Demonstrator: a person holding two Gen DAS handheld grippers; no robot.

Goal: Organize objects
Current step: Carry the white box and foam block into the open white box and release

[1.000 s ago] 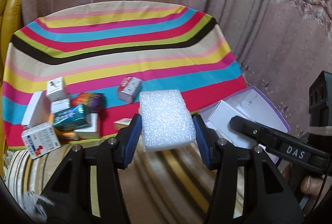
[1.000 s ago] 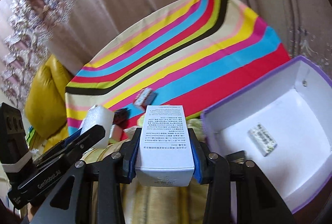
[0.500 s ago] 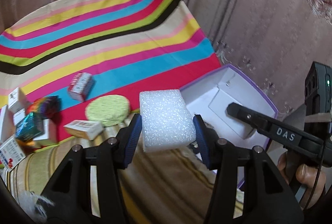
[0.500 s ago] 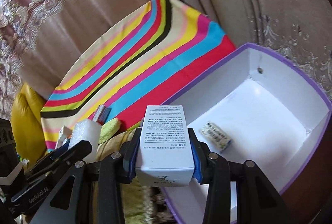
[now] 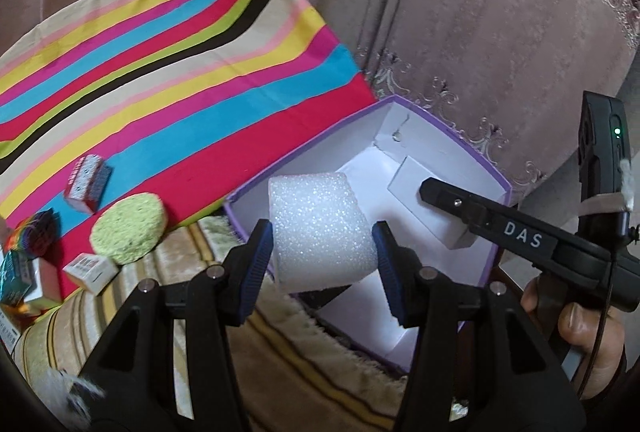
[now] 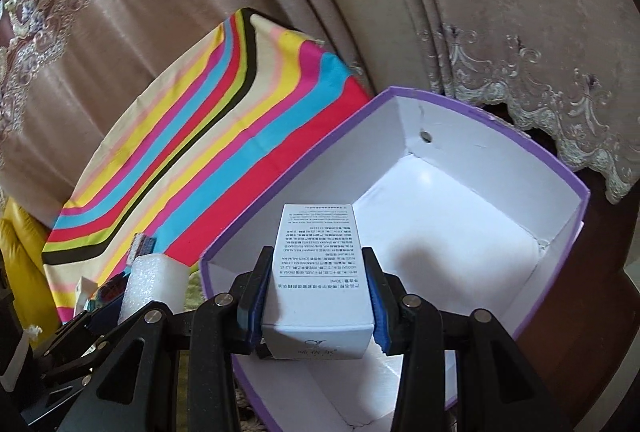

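Foam block (image 5: 320, 228) sits pinched in the left gripper (image 5: 323, 266), poised at the purple-rimmed box's (image 6: 576, 187) near edge, ready to drop in. At its three o'clock, the right gripper (image 6: 316, 296) clamps a white printed carton (image 6: 318, 272) already over the box's white floor, presumably for release.

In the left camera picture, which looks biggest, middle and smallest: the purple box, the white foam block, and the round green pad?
1. Purple box, biggest.
2. White foam block, though it sits close to the camera, so it looks bigger.
3. Round green pad, smallest.
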